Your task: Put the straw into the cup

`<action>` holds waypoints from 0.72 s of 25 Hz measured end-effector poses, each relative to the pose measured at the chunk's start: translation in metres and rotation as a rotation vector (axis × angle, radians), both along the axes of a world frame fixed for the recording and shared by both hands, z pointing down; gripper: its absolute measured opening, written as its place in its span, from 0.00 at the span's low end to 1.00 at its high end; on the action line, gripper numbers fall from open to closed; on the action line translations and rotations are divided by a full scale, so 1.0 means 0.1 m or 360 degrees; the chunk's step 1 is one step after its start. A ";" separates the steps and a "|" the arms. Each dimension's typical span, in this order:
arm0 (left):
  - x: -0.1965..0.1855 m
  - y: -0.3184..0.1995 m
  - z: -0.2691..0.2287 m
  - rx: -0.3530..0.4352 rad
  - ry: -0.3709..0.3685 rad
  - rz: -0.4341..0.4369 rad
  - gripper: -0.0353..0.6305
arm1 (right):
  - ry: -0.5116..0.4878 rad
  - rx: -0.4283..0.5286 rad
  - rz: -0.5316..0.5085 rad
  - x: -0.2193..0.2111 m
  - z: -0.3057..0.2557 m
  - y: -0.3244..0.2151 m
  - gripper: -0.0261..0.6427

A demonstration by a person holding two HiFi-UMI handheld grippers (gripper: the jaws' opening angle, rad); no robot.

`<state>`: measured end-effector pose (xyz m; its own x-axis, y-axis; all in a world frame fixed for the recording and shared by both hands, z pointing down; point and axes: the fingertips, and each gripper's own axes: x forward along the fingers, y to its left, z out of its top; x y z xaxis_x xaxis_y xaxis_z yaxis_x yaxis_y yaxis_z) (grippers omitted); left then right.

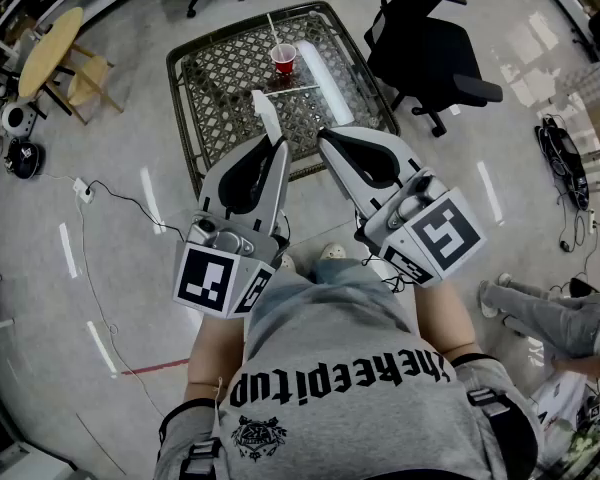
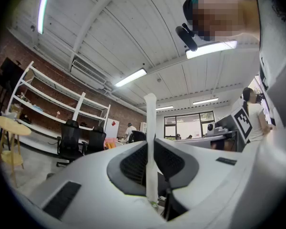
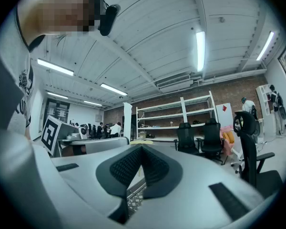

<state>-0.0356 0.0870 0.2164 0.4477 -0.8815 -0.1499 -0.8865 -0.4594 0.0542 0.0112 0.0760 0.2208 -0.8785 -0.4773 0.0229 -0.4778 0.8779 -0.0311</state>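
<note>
A red cup [image 1: 284, 57] stands on the far side of a metal mesh table [image 1: 185, 108], with a thin straw [image 1: 272, 26] leaning out of it. My left gripper [image 1: 279, 142] is shut on a white paper-wrapped straw [image 1: 265, 114] that sticks out past its tips toward the table. In the left gripper view the wrapped straw [image 2: 150, 118] rises upright from between the closed jaws of the left gripper [image 2: 151, 144]. My right gripper [image 1: 322, 134] hangs beside it, shut with nothing held. The right gripper [image 3: 142, 148] view shows the jaws closed and the wrapped straw [image 3: 127, 120] to the left.
A long white wrapper or sleeve [image 1: 321, 76] lies on the mesh table right of the cup. A black office chair [image 1: 430, 48] stands at the table's right. A round wooden table [image 1: 50, 48] is at the far left. Cables [image 1: 110, 200] run over the floor.
</note>
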 end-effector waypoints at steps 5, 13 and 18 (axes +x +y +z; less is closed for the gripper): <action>0.00 0.04 0.01 0.0001 0.0002 -0.0002 0.18 | -0.0002 0.0005 -0.0008 -0.01 0.02 0.06 0.05; 0.03 0.01 0.03 -0.0003 -0.0001 -0.0004 0.18 | -0.0008 0.0010 -0.0011 0.03 0.03 0.02 0.05; 0.05 -0.03 0.04 0.0003 -0.0004 -0.0009 0.18 | -0.0011 0.0019 -0.0015 0.04 0.04 -0.03 0.05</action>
